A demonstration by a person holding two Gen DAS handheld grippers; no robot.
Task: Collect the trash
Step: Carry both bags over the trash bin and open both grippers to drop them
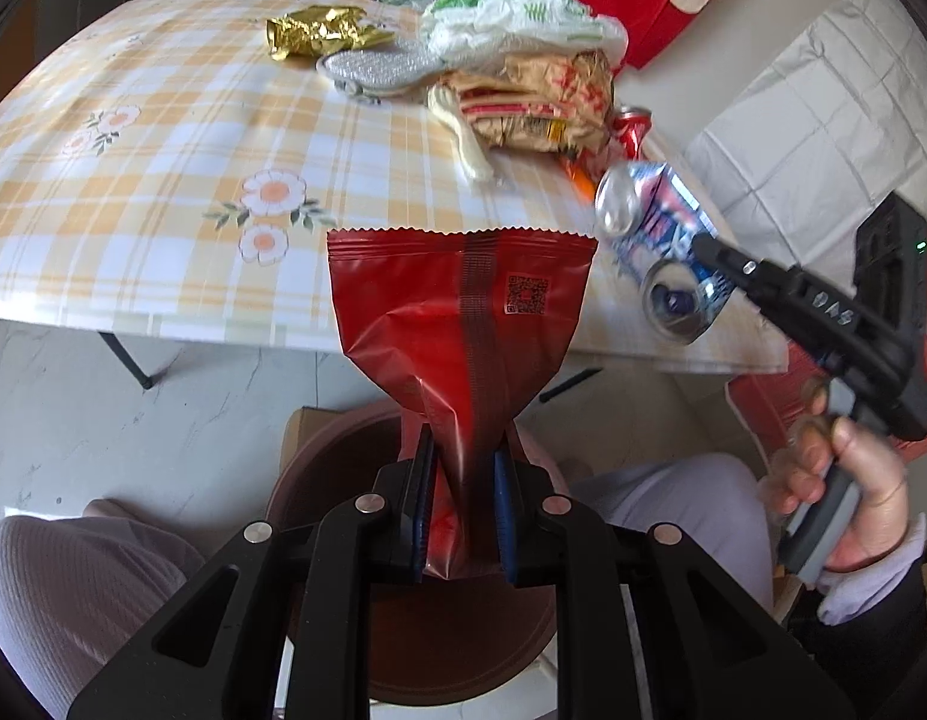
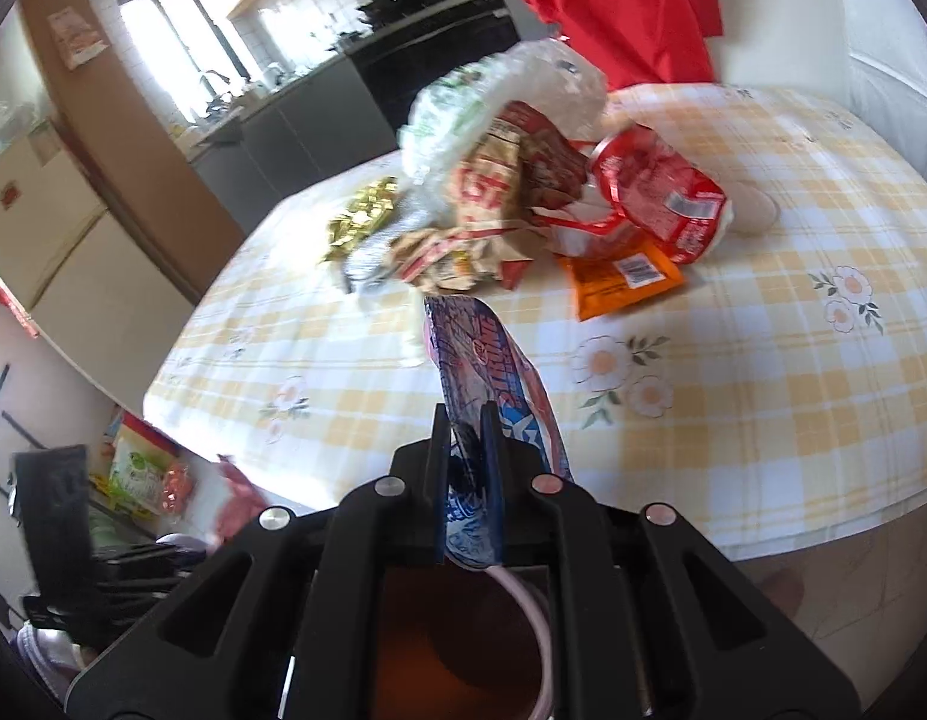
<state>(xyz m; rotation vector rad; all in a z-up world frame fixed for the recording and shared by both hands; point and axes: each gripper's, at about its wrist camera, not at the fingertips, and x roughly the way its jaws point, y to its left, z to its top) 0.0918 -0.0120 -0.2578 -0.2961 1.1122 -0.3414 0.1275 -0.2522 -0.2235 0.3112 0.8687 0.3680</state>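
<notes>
Red foil snack bag (image 1: 463, 312) sits clamped in the left claw (image 1: 463, 516) above the brown bin (image 1: 463, 648); the right claw (image 2: 469, 480) is clamped on a crushed blue can (image 2: 493, 360); neither is dropped yet; a wrapper pile (image 2: 523, 192) remains on the worktop (image 2: 763, 390)

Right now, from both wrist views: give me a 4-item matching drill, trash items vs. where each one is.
Items:
1. red snack bag
2. crushed blue can
3. gold wrapper
4. orange packet

Places:
A. lying flat on the table, near the red-and-white wrapper
B. pinched in the left gripper, above the brown bin
C. on the table's far side, beside a silver pouch
D. clamped in the right gripper

Pairs: 1-B, 2-D, 3-C, 4-A
</notes>
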